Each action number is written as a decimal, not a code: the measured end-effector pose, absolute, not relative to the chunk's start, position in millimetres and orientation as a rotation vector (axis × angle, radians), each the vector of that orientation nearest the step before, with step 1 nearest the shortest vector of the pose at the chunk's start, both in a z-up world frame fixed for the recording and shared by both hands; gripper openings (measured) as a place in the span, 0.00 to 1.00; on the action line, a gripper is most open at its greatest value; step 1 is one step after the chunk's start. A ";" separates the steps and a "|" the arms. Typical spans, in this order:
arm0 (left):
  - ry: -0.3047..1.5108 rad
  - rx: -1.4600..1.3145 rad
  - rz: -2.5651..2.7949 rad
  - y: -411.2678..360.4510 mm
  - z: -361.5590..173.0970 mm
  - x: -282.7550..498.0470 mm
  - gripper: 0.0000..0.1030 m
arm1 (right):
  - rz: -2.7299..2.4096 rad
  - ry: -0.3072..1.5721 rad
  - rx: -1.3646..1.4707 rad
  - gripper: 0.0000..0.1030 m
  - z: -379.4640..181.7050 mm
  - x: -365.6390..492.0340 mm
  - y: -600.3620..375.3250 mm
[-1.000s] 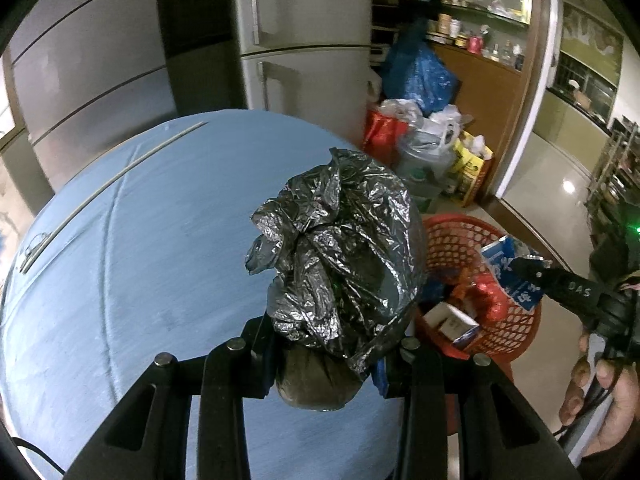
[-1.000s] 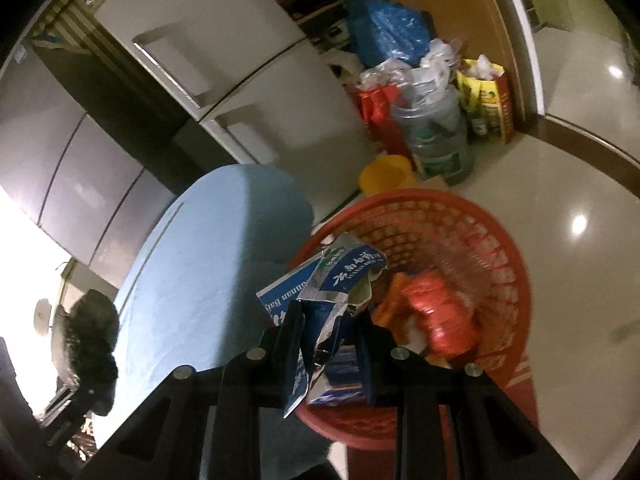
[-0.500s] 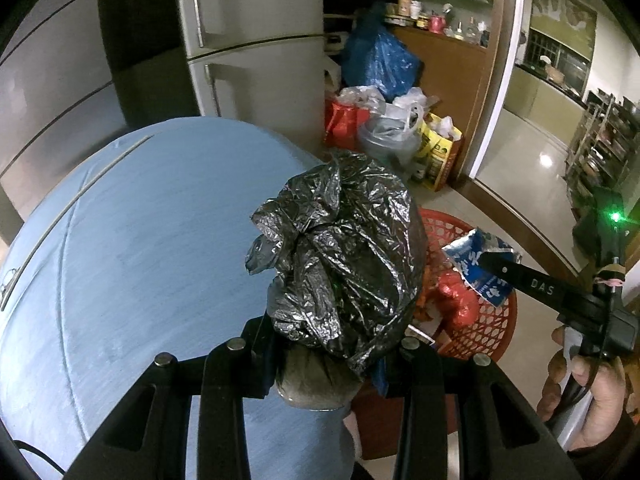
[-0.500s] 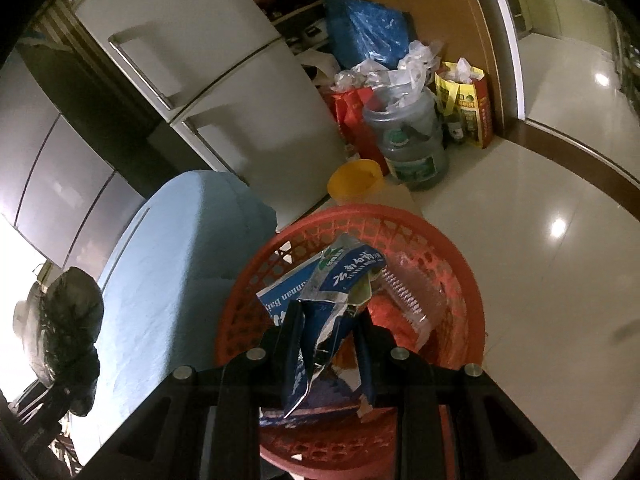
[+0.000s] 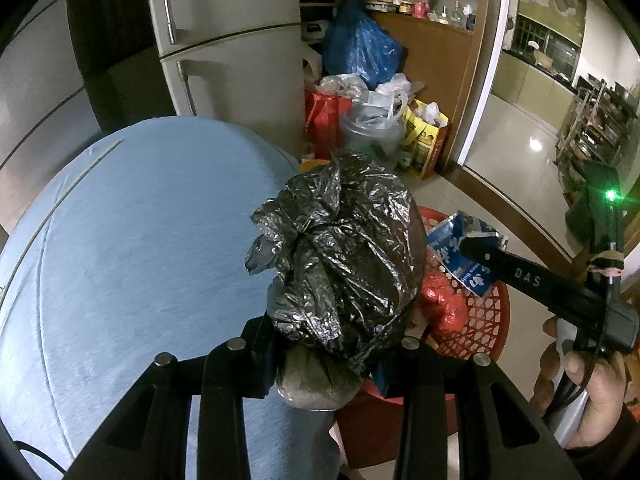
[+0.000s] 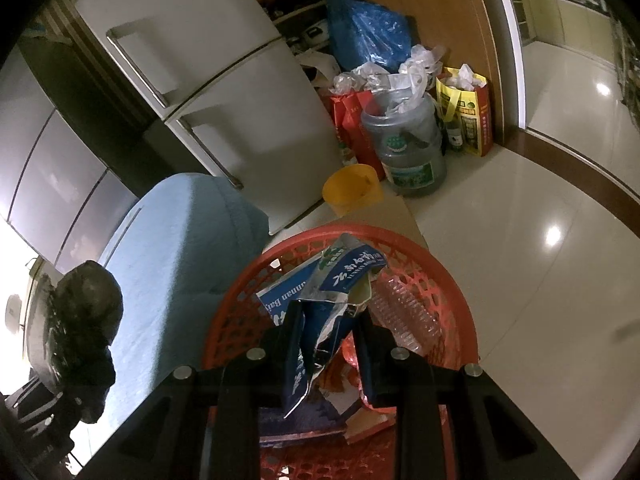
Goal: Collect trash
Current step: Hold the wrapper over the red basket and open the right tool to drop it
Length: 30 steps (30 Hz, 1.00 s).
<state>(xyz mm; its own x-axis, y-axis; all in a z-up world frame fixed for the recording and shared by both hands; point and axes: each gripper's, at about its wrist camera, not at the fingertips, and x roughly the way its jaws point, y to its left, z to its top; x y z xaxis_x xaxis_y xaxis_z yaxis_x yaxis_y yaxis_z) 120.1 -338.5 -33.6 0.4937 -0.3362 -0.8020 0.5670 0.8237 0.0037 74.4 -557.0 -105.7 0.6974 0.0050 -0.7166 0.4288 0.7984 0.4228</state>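
My left gripper [image 5: 328, 344] is shut on a crumpled black plastic bag [image 5: 340, 256] with a brown lump under it, held above the right edge of the blue table [image 5: 132, 240]. My right gripper [image 6: 328, 328] is shut on a torn blue and white carton [image 6: 336, 288] and holds it over the red mesh basket [image 6: 448, 276]. In the left wrist view the carton [image 5: 460, 248] hangs over the basket [image 5: 488, 312]. The basket holds a red wrapper [image 5: 444, 304], a clear plastic bottle [image 6: 404, 312] and other packaging. The bag also shows in the right wrist view [image 6: 84, 320].
A white fridge [image 5: 228, 52] stands behind the table. Beside it are a blue sack [image 5: 360, 52], red bags [image 5: 324, 116], a water jug [image 6: 408, 148], a yellow bag [image 6: 464, 116] and a yellow bucket [image 6: 352, 188]. Glossy floor [image 6: 540, 220] lies right of the basket.
Both grippers have moved right, toward the basket. The carton now hangs over the basket's middle, and the black bag has come to the table's right edge beside the basket.
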 end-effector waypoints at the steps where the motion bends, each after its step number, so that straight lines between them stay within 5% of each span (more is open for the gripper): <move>1: 0.902 0.284 -0.557 -338.4 -34.1 120.6 0.37 | -0.253 0.774 0.612 0.26 -106.3 75.8 -557.6; 12: 0.903 0.292 -0.570 -345.8 -32.8 122.9 0.37 | -0.239 0.895 0.579 0.29 -124.5 99.3 -553.1; 13: 0.902 0.294 -0.573 -347.2 -32.4 122.7 0.37 | -0.235 0.908 0.570 0.34 -126.1 100.9 -552.0; 14: 0.901 0.295 -0.574 -348.4 -32.4 122.7 0.37 | -0.237 0.911 0.561 0.58 -126.7 100.4 -551.5; 16: 0.901 0.297 -0.578 -350.3 -32.1 122.7 0.37 | -0.245 0.887 0.550 0.80 -123.8 95.8 -551.1; 30: 0.952 0.322 -0.636 -379.8 -46.3 125.5 0.37 | -0.378 0.681 0.662 0.79 -75.1 32.7 -589.8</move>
